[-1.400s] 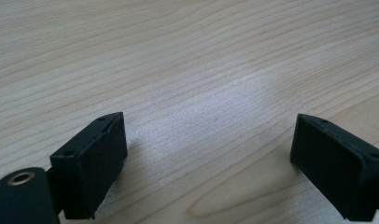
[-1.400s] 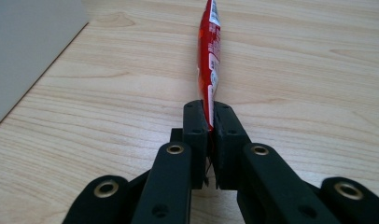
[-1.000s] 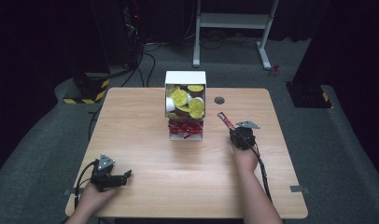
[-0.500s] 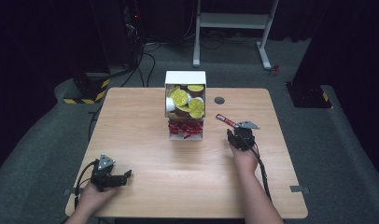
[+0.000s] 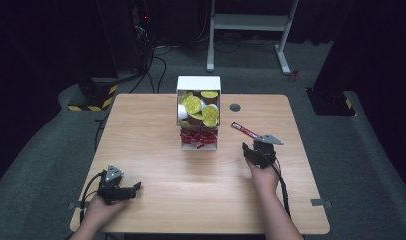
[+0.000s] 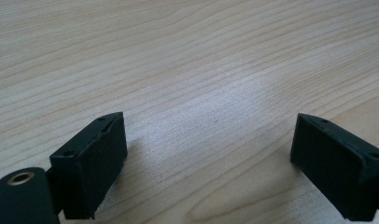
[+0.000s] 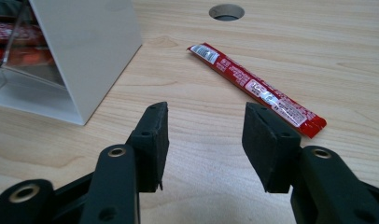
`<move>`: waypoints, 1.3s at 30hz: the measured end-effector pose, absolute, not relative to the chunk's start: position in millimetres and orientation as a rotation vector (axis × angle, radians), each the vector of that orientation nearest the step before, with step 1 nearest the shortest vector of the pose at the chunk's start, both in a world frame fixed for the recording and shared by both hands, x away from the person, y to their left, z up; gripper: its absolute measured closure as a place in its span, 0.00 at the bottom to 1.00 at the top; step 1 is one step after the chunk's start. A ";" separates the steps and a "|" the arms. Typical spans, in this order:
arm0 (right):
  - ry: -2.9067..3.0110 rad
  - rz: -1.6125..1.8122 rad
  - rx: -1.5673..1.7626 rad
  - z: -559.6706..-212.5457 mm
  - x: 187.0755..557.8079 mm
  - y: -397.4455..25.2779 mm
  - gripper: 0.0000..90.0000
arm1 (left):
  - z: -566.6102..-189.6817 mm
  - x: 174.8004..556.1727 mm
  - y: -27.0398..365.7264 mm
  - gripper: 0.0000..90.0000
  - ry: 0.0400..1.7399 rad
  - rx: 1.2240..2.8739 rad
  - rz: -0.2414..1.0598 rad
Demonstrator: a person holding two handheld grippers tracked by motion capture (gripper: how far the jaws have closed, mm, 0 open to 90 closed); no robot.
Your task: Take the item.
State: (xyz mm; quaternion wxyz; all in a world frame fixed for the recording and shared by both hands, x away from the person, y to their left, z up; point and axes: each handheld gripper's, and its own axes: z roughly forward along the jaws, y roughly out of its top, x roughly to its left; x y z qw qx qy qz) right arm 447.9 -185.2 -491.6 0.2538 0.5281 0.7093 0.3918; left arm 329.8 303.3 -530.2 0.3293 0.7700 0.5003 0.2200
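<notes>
Since one second ago the right gripper (image 5: 255, 151) has backed off toward the person; red sachet (image 7: 256, 87) now lies flat on the table (image 5: 141, 130), released. Jaws spread, holding nothing. Sachet sits just ahead of them, slightly right, beside the white dispenser box (image 5: 198, 85); long axis runs diagonally, far-left to near-right. Left gripper (image 5: 125, 190) also spread, idle, well apart. Right hand nearer; regrasp likely across the short axis.
</notes>
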 end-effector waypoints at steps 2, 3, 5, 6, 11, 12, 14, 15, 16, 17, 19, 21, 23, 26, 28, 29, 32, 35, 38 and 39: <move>1.929 1.072 1.432 -490.4 443.4 -186.8 0.54 | -530.4 329.9 303.1 0.12 1.309 2.011 0.577; 1.929 1.084 1.427 -489.3 438.1 -188.9 0.54 | -530.4 330.1 303.1 0.12 1.308 2.011 0.579; 1.926 1.089 1.422 -488.8 434.8 -190.0 0.54 | -530.4 330.1 303.1 0.12 1.308 2.011 0.579; 1.929 1.092 1.412 -488.2 430.8 -191.2 0.53 | -530.4 330.1 303.1 0.12 1.309 2.011 0.579; 1.928 1.122 1.407 -484.6 414.0 -196.2 0.50 | -530.4 330.0 303.0 0.12 1.309 2.010 0.578; 1.930 1.121 1.394 -483.8 409.3 -197.8 0.49 | -530.4 330.0 303.0 0.12 1.310 2.010 0.576; 1.937 1.122 1.383 -482.9 402.6 -200.1 0.48 | -530.4 330.1 303.0 0.12 1.309 2.010 0.578; 1.939 1.125 1.384 -482.7 398.8 -201.2 0.47 | -530.4 330.1 303.0 0.12 1.309 2.010 0.578; 1.947 1.117 1.370 -482.7 394.8 -203.2 0.46 | -530.4 330.0 303.0 0.12 1.309 2.010 0.577; 1.953 1.113 1.373 -482.7 392.0 -203.9 0.44 | -530.4 330.0 303.0 0.12 1.310 2.011 0.576; 1.965 1.102 1.357 -483.9 384.8 -207.5 0.42 | -530.4 330.0 303.0 0.12 1.310 2.010 0.576; 1.966 1.098 1.362 -488.9 372.6 -214.0 0.40 | -530.4 330.1 303.0 0.12 1.309 2.010 0.577; 1.968 1.097 1.365 -491.2 368.7 -216.5 0.39 | -530.4 330.0 303.0 0.12 1.310 2.010 0.577; 1.983 1.068 1.379 -500.3 358.1 -224.6 0.36 | -530.4 330.0 302.9 0.12 1.311 2.009 0.576; 2.012 1.036 1.394 -506.7 352.8 -231.1 0.33 | -530.3 330.0 302.8 0.12 1.312 2.011 0.576; 2.021 1.018 1.412 -509.2 349.8 -233.7 0.32 | -530.4 330.0 302.8 0.12 1.312 2.009 0.576; 2.042 0.924 1.391 -515.2 342.2 -239.5 0.29 | -530.4 330.1 302.8 0.12 1.312 2.009 0.576; 2.062 0.848 1.421 -523.6 342.0 -239.9 0.27 | -530.4 330.2 302.7 0.12 1.314 2.008 0.577; 2.078 0.866 1.429 -524.0 344.6 -241.3 0.26 | -530.6 330.2 302.3 0.12 1.316 2.002 0.578; 2.074 0.871 1.452 -524.0 345.9 -242.1 0.25 | -530.6 330.2 302.3 0.12 1.317 2.001 0.578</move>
